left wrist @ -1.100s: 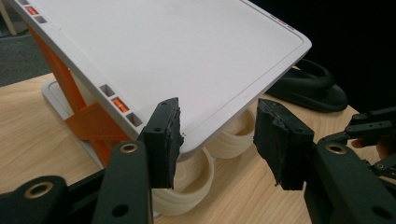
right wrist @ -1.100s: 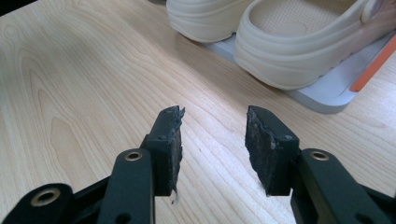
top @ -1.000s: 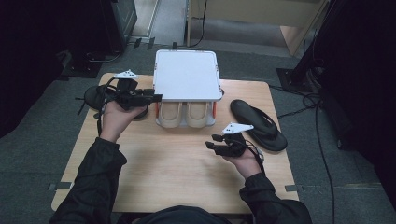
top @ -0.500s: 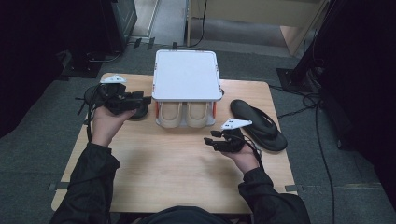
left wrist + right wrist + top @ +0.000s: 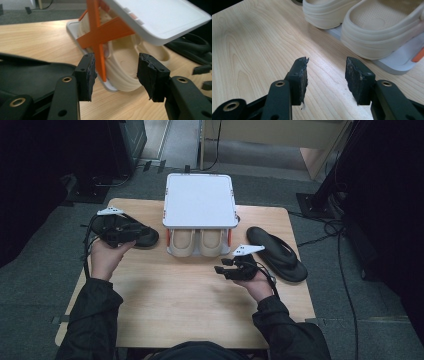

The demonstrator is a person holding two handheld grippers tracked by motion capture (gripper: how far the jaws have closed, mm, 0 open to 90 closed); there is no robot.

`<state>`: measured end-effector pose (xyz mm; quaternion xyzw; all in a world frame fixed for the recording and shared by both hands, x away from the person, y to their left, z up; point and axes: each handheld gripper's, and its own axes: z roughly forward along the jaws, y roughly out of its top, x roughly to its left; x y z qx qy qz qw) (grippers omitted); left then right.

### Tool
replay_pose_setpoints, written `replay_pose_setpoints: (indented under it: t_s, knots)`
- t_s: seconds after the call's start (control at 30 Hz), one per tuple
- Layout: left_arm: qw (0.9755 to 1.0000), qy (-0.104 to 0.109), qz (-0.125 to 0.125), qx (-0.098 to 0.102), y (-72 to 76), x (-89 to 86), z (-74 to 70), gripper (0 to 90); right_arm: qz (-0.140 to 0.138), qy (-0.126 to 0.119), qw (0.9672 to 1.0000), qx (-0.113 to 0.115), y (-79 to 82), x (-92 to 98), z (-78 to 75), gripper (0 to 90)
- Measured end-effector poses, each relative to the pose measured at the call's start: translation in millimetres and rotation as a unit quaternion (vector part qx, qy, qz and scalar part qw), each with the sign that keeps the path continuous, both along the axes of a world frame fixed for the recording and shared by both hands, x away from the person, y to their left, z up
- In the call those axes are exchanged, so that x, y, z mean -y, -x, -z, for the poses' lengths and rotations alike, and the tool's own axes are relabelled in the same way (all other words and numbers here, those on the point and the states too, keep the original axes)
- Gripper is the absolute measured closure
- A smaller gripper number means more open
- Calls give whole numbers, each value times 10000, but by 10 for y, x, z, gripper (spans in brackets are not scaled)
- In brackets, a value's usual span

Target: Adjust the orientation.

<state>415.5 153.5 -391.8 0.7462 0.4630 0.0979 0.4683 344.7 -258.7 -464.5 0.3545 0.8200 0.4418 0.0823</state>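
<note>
A white two-tier shoe rack [image 5: 200, 200] with orange cross braces [image 5: 100, 37] stands at the table's far middle. A pair of cream clogs [image 5: 202, 242] sits on its lower shelf [image 5: 397, 62]. One black slipper [image 5: 145, 237] lies left of the rack, and its mate [image 5: 277, 252] lies on the right. My left gripper [image 5: 142, 232] hovers low over the left slipper [image 5: 30, 75], pointing at the rack's side. The left gripper [image 5: 117, 72] is open and holds nothing. My right gripper [image 5: 220, 269], in front of the clogs [image 5: 382, 30], is open over bare wood [image 5: 325, 75].
The wooden table [image 5: 190, 300] has free room in front of the rack. Grey carpet surrounds it. Cables [image 5: 345, 265] trail on the floor at the right, and dark furniture stands at the far left.
The left hand has carried its gripper leftward and down, from near the rack's left corner to over the black slipper. The right gripper has barely moved.
</note>
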Motion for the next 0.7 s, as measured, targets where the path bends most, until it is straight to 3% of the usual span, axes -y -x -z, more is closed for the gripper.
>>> replay_pose_setpoints:
  t_s: [0.2,0.47,0.7]
  knots:
    - [9999,-21,-110,-97,-109,-12,169,527,-49,45,10000,-6,10,-24,13,528]
    - [9994,-223,-62,-274,-289,9,435,639,-45,84,10000,-20,35,-13,24,533]
    - [9987,-120,-189,-460,-434,-9,635,687,-40,158,9999,-43,59,-15,24,536]
